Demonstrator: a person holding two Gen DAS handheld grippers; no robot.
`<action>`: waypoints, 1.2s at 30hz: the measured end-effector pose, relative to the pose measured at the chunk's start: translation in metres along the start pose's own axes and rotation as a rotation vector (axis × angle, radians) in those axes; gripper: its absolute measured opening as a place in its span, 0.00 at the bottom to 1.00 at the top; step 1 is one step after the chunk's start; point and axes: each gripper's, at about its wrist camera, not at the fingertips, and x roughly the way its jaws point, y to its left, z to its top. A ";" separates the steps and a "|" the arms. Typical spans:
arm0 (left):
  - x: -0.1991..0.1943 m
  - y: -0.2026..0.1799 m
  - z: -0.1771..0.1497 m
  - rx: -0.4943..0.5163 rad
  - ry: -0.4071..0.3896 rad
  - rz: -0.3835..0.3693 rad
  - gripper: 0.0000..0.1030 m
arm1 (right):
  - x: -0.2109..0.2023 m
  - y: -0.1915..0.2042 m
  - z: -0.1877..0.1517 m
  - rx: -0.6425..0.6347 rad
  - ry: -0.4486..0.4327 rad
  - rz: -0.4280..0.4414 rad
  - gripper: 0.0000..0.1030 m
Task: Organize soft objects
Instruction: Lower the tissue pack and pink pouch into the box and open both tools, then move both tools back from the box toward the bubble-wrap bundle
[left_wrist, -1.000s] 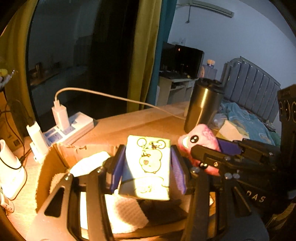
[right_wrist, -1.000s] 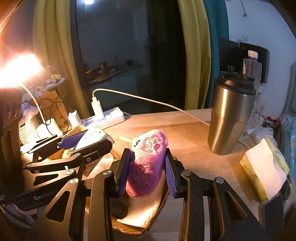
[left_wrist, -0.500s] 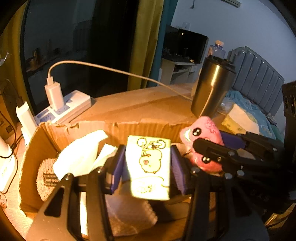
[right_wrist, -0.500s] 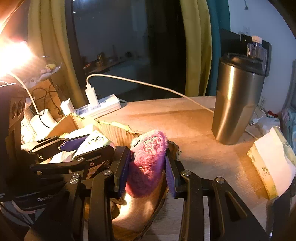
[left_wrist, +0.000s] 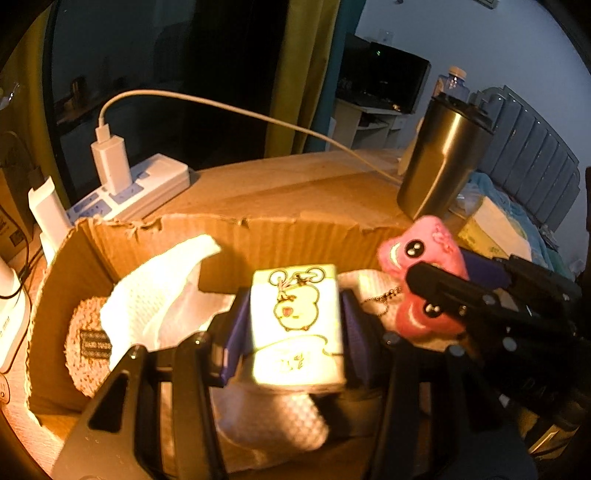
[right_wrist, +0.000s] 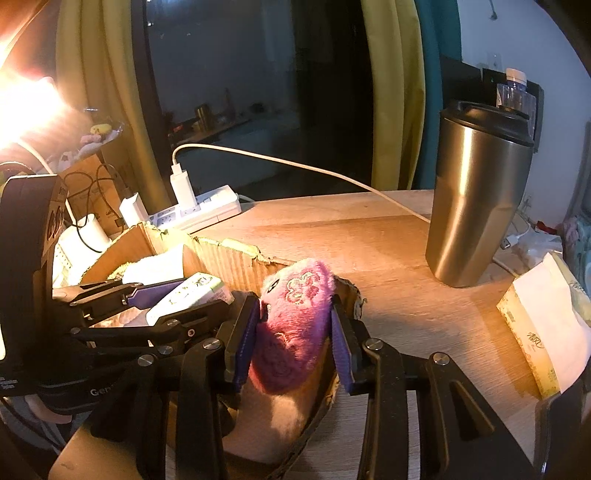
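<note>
My left gripper (left_wrist: 293, 325) is shut on a green tissue pack (left_wrist: 295, 325) printed with a cartoon animal and holds it inside the open cardboard box (left_wrist: 236, 236). My right gripper (right_wrist: 295, 332) is shut on a pink plush toy (right_wrist: 295, 325) and holds it over the box's right end (right_wrist: 236, 258). The plush (left_wrist: 424, 266) and the right gripper's fingers (left_wrist: 480, 299) show at the right of the left wrist view. The tissue pack (right_wrist: 192, 295) and left gripper show at the left of the right wrist view. White tissue (left_wrist: 155, 288), a woven round pad (left_wrist: 88, 332) and a white cloth (left_wrist: 273, 417) lie in the box.
A steel tumbler (right_wrist: 476, 195) stands on the wooden table (right_wrist: 388, 258) to the right of the box. A white power strip (left_wrist: 129, 192) with a charger and cable lies behind the box. A yellow tissue packet (right_wrist: 543, 325) lies at the table's right edge.
Both grippers have moved lower and further over the box with their objects still held. More of the box's inside now shows in the left wrist view.
</note>
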 end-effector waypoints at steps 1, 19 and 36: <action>0.000 0.000 0.001 0.000 0.000 0.001 0.49 | 0.000 0.000 0.000 0.001 0.001 0.000 0.38; -0.030 0.000 0.007 -0.013 -0.052 0.043 0.67 | -0.024 0.006 0.006 -0.008 -0.020 -0.031 0.55; -0.095 0.001 0.005 -0.017 -0.169 0.027 0.73 | -0.074 0.030 0.015 -0.038 -0.087 -0.058 0.55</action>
